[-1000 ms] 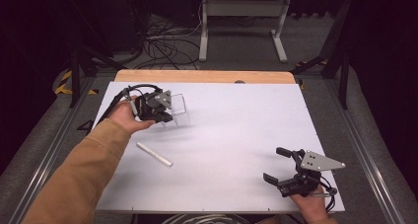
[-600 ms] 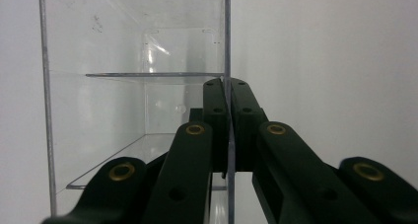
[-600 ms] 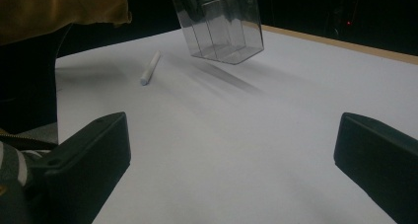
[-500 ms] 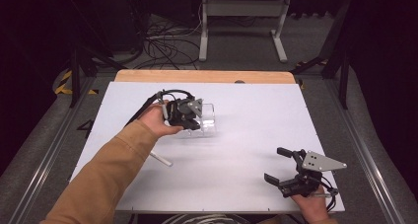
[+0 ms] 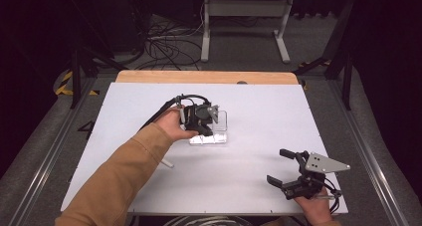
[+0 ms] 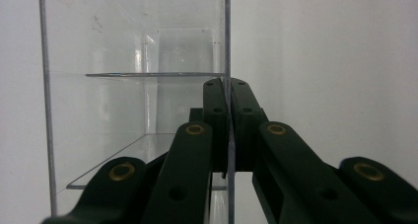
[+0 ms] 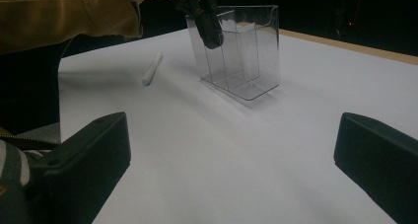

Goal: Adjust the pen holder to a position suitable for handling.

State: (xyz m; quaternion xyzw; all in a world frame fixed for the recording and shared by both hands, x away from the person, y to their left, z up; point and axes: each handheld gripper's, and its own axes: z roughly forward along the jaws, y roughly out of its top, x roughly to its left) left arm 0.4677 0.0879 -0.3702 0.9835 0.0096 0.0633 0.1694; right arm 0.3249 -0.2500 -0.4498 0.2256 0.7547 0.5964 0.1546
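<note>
While a white stick [image 5: 167, 162] lies beside the sleeve [image 5: 114, 178] at left, the left gripper [image 5: 205, 122] pinches one wall of a clear box [image 5: 215, 131] standing mid-table [image 5: 259, 111]. Well apart at right, the right gripper [image 5: 288, 171] rests near the table's front edge, jaws wide, holding nothing.

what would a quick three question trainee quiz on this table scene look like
1. True or false: the left gripper is shut on a wall of the clear plastic organiser.
2. How do the right gripper's jaws stand? A) wide open, nothing between them B) shut on the white stick
3. In the right gripper view, where does the white stick lie relative to the organiser?

Key
1. True: the jaws pinch one thin clear wall.
2. A
3. Flat on the white table, to the organiser's left, apart from it.
</note>
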